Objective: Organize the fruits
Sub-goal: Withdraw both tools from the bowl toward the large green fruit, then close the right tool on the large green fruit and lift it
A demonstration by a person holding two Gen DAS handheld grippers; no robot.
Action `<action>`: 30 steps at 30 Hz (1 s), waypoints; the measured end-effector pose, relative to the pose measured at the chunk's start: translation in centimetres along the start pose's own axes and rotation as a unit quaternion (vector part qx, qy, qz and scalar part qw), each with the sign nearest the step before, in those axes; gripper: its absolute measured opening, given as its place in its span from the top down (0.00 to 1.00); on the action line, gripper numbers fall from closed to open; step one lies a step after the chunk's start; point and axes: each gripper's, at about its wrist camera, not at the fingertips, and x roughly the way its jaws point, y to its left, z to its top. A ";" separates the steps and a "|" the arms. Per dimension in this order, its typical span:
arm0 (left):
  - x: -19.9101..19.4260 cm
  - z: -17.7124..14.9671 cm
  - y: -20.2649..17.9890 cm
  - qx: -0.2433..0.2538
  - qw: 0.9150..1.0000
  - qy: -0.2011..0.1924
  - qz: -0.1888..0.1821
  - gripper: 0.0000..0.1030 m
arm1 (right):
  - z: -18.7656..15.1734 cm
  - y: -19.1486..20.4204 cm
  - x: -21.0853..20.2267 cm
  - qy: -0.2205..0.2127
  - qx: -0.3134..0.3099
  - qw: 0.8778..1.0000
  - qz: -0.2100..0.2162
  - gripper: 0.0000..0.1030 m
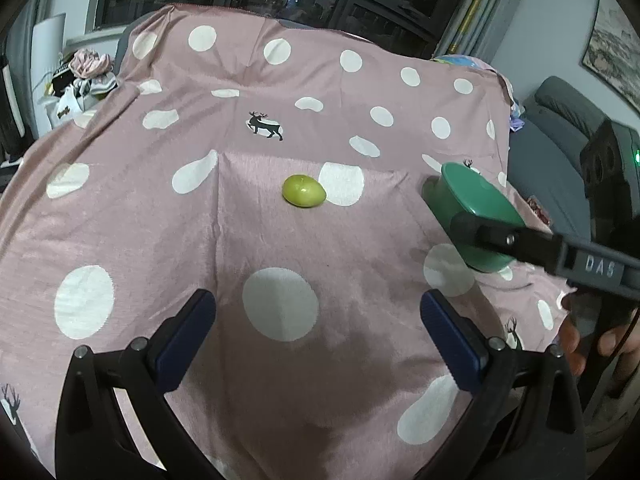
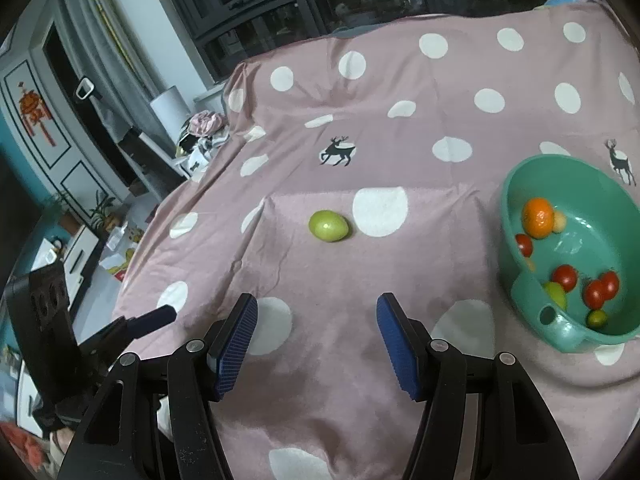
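A green fruit [image 1: 304, 191] lies alone on the pink dotted cloth, also in the right wrist view [image 2: 328, 226]. A green bowl [image 2: 516, 216] stands at the right and holds an orange [image 2: 538, 217], several red tomatoes [image 2: 565, 277] and small green fruits [image 2: 557, 295]. The bowl shows from the side in the left wrist view [image 1: 460, 196]. My left gripper [image 1: 318, 320] is open and empty, well short of the green fruit. My right gripper [image 2: 316, 322] is open and empty, also short of the fruit, left of the bowl. Its finger crosses the left wrist view [image 1: 492, 236].
The pink cloth [image 1: 160, 220] covers the whole work surface and drapes over its edges. A grey sofa [image 1: 560, 128] is beyond the right edge. Clutter and a cabinet [image 2: 48, 128] stand to the left. The left gripper shows at the lower left of the right wrist view [image 2: 152, 320].
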 end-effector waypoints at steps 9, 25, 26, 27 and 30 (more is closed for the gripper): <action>2.3 3.1 0.4 0.047 0.999 0.016 0.018 0.01 | 0.2 -0.8 1.1 0.004 0.007 1.000 0.014 0.39; 9.2 6.6 1.0 0.074 0.994 0.084 -0.003 0.01 | 2.9 -3.7 5.8 0.032 0.034 0.998 0.041 0.39; 9.6 6.7 1.0 0.076 0.993 0.088 -0.002 0.01 | 3.1 -3.8 6.2 0.035 0.034 0.998 0.042 0.39; 10.0 6.9 0.9 0.079 0.992 0.093 -0.002 0.01 | 3.5 -4.0 6.7 0.040 0.037 0.998 0.044 0.39; 11.1 7.5 1.0 0.081 0.991 0.104 -0.005 0.02 | 4.2 -4.4 7.9 0.051 0.044 0.996 0.061 0.39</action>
